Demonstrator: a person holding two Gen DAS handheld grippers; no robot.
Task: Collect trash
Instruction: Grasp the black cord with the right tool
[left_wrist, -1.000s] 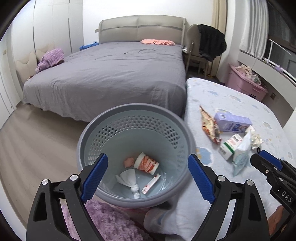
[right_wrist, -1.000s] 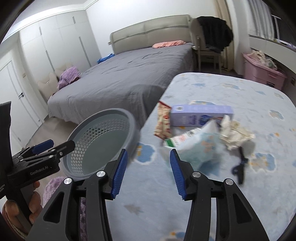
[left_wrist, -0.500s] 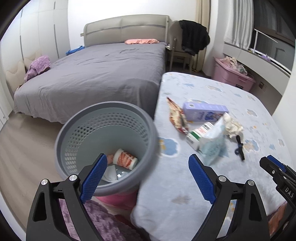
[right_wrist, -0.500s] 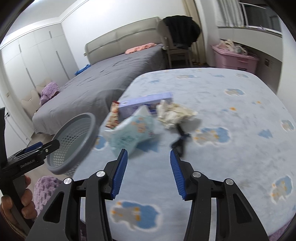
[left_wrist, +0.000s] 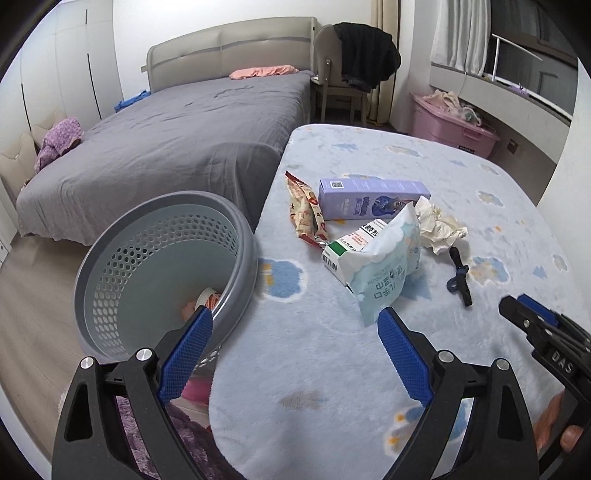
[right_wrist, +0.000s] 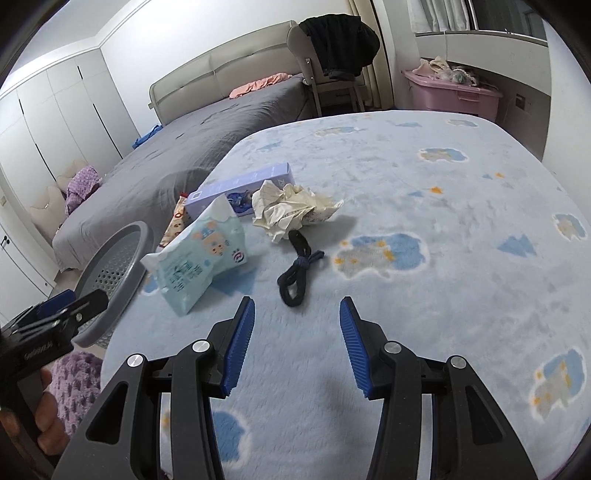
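A grey perforated bin (left_wrist: 162, 273) stands beside the blue-patterned bed (left_wrist: 424, 177), with a cup and scraps inside. On the bed lie a snack wrapper (left_wrist: 304, 214), a purple box (left_wrist: 373, 197), a green-and-white carton (left_wrist: 351, 245), a pale blue wipes pack (left_wrist: 386, 269), crumpled paper (left_wrist: 439, 225) and a dark cord (left_wrist: 460, 275). My left gripper (left_wrist: 293, 354) is open and empty over the bed's edge. My right gripper (right_wrist: 297, 343) is open and empty, just short of the cord (right_wrist: 297, 271), with the wipes pack (right_wrist: 199, 254) and paper (right_wrist: 291, 208) beyond.
A grey bed (left_wrist: 177, 147) fills the room's left. A chair with a black jacket (left_wrist: 354, 70) and a pink storage box (left_wrist: 454, 127) stand at the back. A purple fuzzy cloth (right_wrist: 75, 380) lies below the bin (right_wrist: 110, 266).
Both grippers have swung right, from over the bin to over the blue bed. The right gripper now faces the dark cord and has opened wider. The trash has not moved.
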